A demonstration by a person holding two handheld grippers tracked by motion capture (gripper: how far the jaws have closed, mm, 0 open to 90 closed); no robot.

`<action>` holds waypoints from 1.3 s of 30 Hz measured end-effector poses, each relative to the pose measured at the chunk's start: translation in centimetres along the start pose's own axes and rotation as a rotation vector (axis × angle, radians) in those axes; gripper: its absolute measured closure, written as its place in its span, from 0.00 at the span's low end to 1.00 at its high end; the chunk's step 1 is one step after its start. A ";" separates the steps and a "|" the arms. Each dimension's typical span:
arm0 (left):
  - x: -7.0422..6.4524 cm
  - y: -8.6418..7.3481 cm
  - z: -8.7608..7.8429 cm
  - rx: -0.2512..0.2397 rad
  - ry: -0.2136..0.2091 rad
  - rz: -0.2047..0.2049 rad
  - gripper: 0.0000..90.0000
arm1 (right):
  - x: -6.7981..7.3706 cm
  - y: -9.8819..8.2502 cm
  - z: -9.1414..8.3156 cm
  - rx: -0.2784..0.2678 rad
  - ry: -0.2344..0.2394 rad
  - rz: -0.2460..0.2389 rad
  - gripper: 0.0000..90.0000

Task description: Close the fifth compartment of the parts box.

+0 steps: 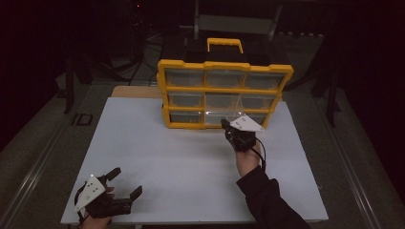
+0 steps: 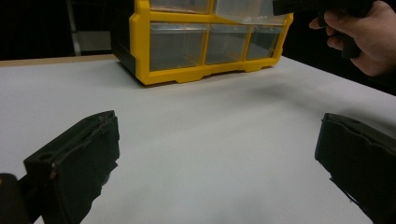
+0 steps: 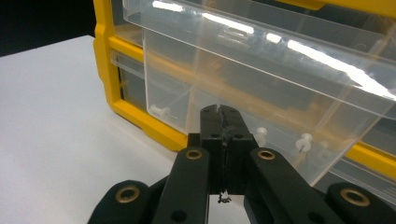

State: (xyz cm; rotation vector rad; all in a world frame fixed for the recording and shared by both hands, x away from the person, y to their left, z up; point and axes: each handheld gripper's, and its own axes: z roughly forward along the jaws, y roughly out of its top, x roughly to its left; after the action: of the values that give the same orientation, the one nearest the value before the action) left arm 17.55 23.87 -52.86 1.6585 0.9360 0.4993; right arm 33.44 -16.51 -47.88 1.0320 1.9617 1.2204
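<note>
right gripper jaws pressed together at the clear drawer, drawer part out; left gripper spread, idle on the worktop.

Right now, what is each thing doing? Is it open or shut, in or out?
Yellow drawer cabinet: standing upright on the white table.
Clear drawer: pulled partly out of the cabinet, white pushpins lying inside.
Right gripper: jaws shut together, tips at the pulled-out drawer's front.
Left gripper: jaws wide open, nothing between them, low over the table's near edge.
</note>
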 end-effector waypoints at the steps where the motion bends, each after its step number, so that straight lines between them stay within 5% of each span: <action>1: 0.0 0.0 0.0 -0.001 0.000 -0.001 0.00 | 0.0 0.0 0.1 -0.002 -0.002 0.000 0.99; 39: 0.0 0.0 -0.1 -0.002 -0.006 -0.001 0.00 | -1.8 1.8 4.0 0.029 -0.045 -0.010 0.99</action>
State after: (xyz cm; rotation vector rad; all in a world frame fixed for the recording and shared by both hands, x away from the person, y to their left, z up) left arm 17.52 23.92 -52.87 1.6569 0.9318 0.4941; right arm 38.12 -15.79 -47.65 1.0543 1.9533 1.1565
